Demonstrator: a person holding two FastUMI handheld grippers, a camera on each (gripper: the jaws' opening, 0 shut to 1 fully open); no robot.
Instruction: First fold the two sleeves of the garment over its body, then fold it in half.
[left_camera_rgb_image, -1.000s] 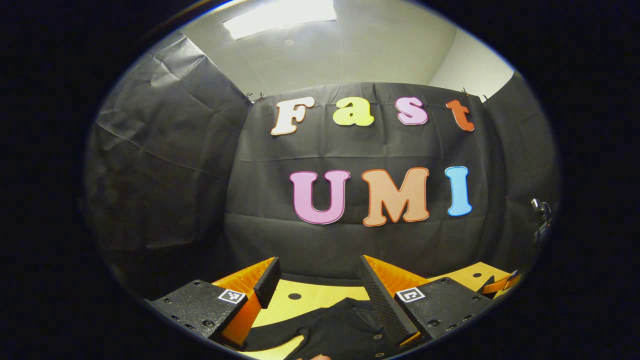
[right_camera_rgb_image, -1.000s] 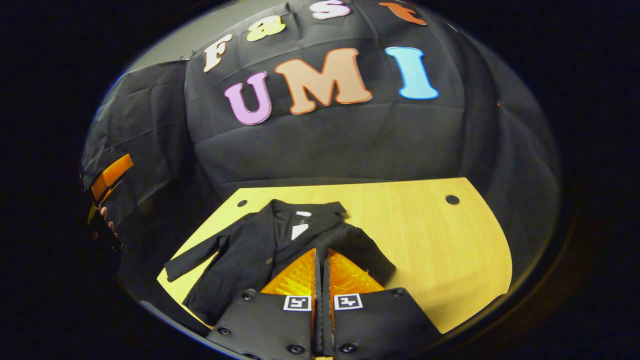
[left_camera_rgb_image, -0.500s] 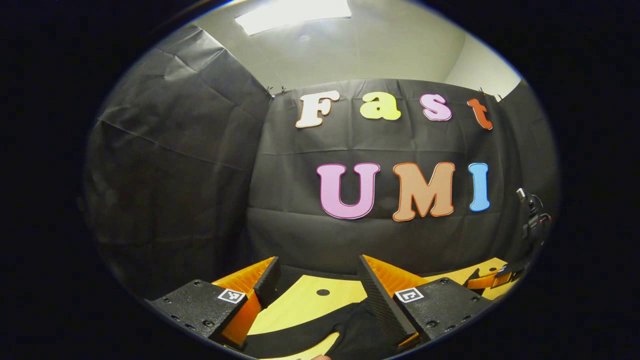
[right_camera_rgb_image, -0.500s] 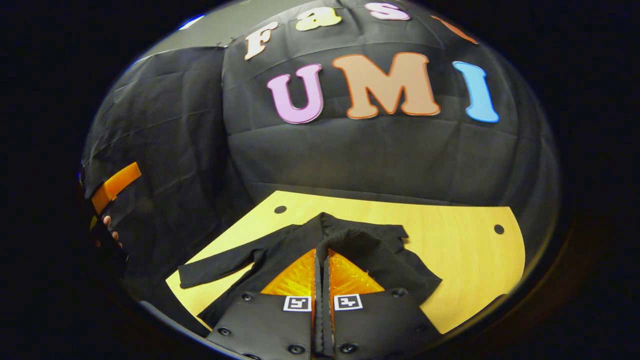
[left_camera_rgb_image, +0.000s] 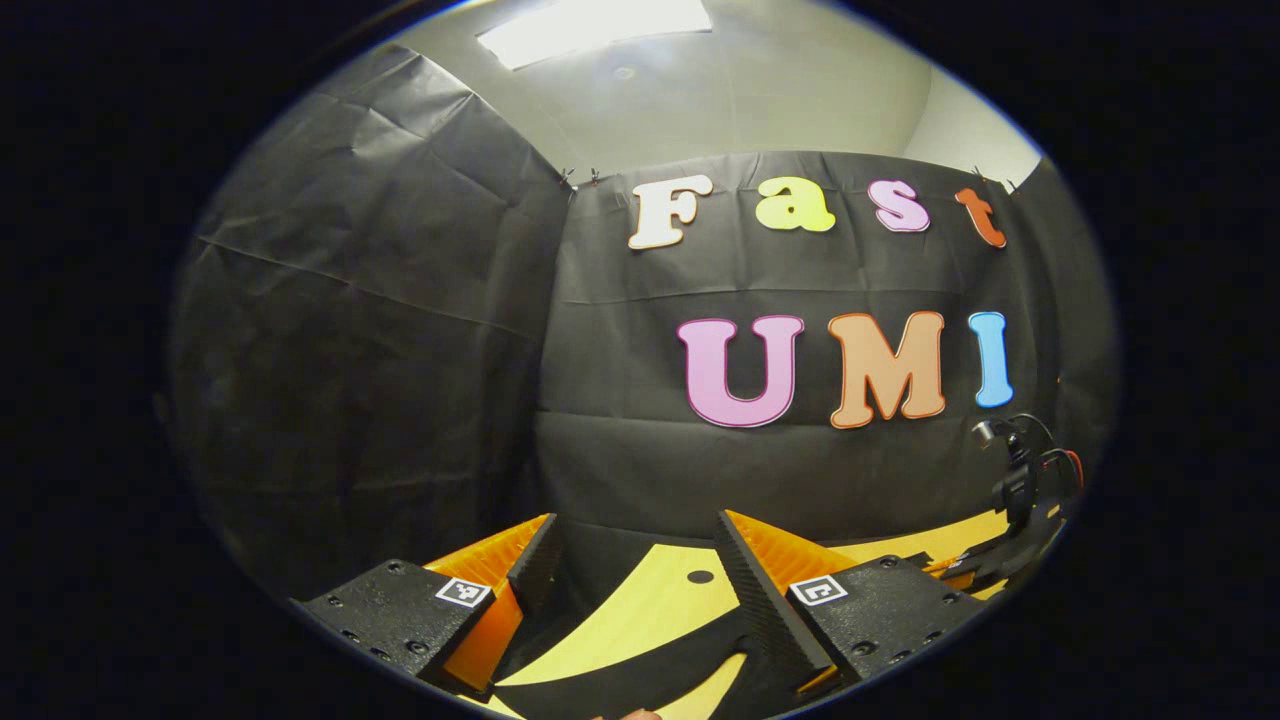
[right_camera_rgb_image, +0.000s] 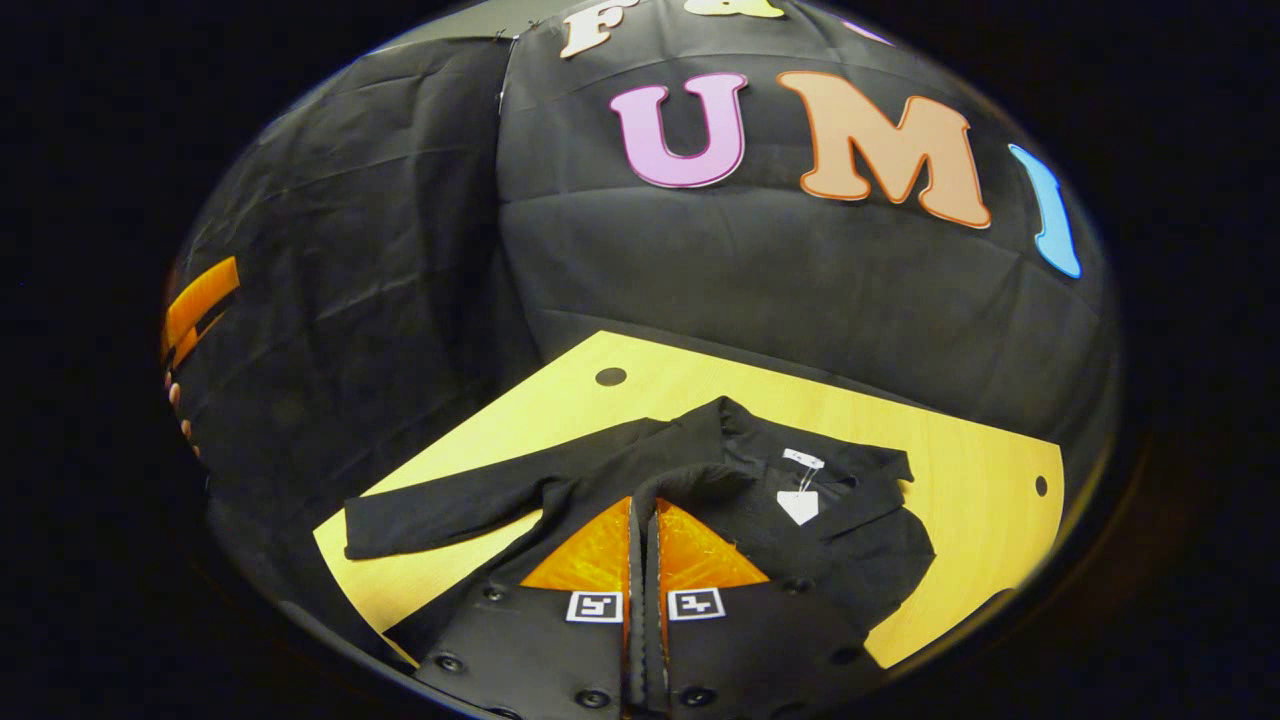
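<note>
Swinging leftward since a second ago, the right tool (right_camera_rgb_image: 645, 520) has carried the garment's (right_camera_rgb_image: 700, 490) right-hand sleeve in over the body, so a raised fold of dark cloth now sits at its fingertips, low in the frame's centre. Its fingers are pressed together with barely a slit between them, apparently pinching that cloth — the grip is what keeps the sleeve lifted for the fold. The garment itself lies spread on the desk (right_camera_rgb_image: 560, 410) in the lower middle of the right gripper view, collar and a white tag (right_camera_rgb_image: 798, 505) toward the right, while the other sleeve (right_camera_rgb_image: 440, 505) stretches flat toward the lower left, not yet folded.

In the left gripper view, the left tool (left_camera_rgb_image: 635, 560) hangs with its fingers spread wide, holding nothing; a dark strip of the garment runs along the bottom edge beneath it — likely that outstretched sleeve, which it seems placed to take next.
</note>
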